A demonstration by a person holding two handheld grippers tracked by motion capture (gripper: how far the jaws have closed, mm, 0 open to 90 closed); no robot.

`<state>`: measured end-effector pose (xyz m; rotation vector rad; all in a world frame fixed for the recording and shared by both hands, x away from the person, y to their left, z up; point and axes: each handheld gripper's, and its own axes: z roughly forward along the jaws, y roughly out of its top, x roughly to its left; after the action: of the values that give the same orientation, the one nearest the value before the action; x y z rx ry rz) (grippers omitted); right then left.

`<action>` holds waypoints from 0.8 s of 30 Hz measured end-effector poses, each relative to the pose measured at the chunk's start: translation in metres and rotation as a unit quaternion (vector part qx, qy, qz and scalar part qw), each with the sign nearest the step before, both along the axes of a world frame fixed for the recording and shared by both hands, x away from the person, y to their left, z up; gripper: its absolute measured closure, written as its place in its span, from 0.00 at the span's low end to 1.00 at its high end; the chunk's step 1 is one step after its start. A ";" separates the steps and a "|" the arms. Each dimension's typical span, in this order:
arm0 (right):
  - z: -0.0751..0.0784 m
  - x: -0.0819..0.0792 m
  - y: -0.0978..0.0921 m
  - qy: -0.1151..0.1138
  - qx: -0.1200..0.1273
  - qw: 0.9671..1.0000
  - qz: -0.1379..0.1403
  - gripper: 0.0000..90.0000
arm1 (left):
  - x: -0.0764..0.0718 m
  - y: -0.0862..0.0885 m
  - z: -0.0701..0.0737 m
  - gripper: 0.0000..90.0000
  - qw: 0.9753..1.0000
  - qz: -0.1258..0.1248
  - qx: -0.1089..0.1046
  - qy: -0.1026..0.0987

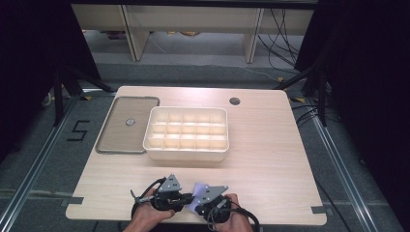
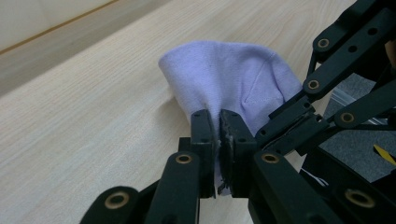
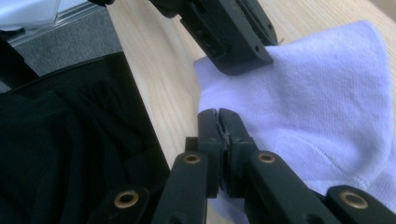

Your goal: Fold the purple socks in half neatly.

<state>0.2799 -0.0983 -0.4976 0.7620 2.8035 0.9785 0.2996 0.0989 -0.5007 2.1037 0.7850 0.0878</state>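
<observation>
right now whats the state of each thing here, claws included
left claw: shut on the sock edge
right claw: shut on the sock edge
sock: pale lilac, bunched, pinched by both claws near the table's front edge
divided box: open top, every compartment empty
tray: flat beside the box's left, a small round thing on it
table: wooden
</observation>
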 end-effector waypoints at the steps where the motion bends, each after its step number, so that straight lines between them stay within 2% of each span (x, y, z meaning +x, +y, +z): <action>1: 0.000 0.001 0.001 -0.006 0.004 1.000 0.010 0.98 | 0.000 0.000 0.000 0.93 1.000 -0.003 0.003 -0.002; 2: 0.000 0.002 0.001 -0.012 0.002 1.000 0.015 0.98 | 0.000 0.000 0.001 0.93 1.000 -0.003 0.002 -0.002; 5: 0.001 0.003 -0.001 -0.011 0.009 1.000 0.009 0.99 | -0.001 0.000 0.001 0.93 1.000 -0.002 0.008 -0.004; 6: 0.003 0.005 -0.003 -0.015 0.008 1.000 0.009 0.99 | 0.000 0.001 0.001 0.93 1.000 -0.010 0.008 -0.009; 7: 0.003 0.005 -0.003 -0.014 0.016 1.000 -0.004 1.00 | 0.000 0.001 0.002 0.93 1.000 -0.011 0.012 -0.009; 9: 0.009 0.010 -0.008 -0.033 0.022 0.999 -0.014 1.00 | -0.001 0.001 0.002 0.93 1.000 -0.007 0.009 -0.006; 11: 0.014 0.015 -0.012 -0.036 0.022 0.999 -0.030 1.00 | -0.001 0.001 0.002 0.93 1.000 -0.002 0.007 -0.003; 12: 0.014 0.018 -0.013 -0.048 0.023 0.998 -0.037 1.00 | 0.001 0.002 0.003 0.93 1.000 -0.007 0.018 -0.007; 13: 0.015 0.022 -0.014 -0.051 0.021 0.998 -0.040 1.00 | 0.000 0.002 0.003 0.93 1.000 -0.002 0.007 -0.003; 16: 0.011 0.034 -0.016 -0.065 0.017 0.997 -0.050 1.00 | 0.001 0.002 0.004 0.93 1.000 0.001 0.003 -0.001; 18: 0.009 0.040 -0.018 -0.059 0.009 0.997 -0.051 1.00 | 0.003 0.003 0.004 0.93 1.000 -0.003 0.005 -0.003; 21: 0.000 0.048 -0.018 -0.054 0.014 0.997 -0.062 1.00 | 0.005 0.003 0.004 0.93 1.000 -0.002 0.005 -0.004; 22: 0.000 0.048 -0.018 -0.054 0.014 0.997 -0.062 1.00 | 0.006 0.004 0.004 0.93 1.000 -0.007 0.007 -0.007; 24: 0.001 0.049 -0.019 -0.052 0.006 0.997 -0.062 1.00 | 0.006 0.003 0.004 0.93 1.000 -0.001 0.006 -0.003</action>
<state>0.3287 -0.1169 -0.4962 0.8490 2.6310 0.9840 0.3056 0.1020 -0.4966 2.1144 0.7795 0.0980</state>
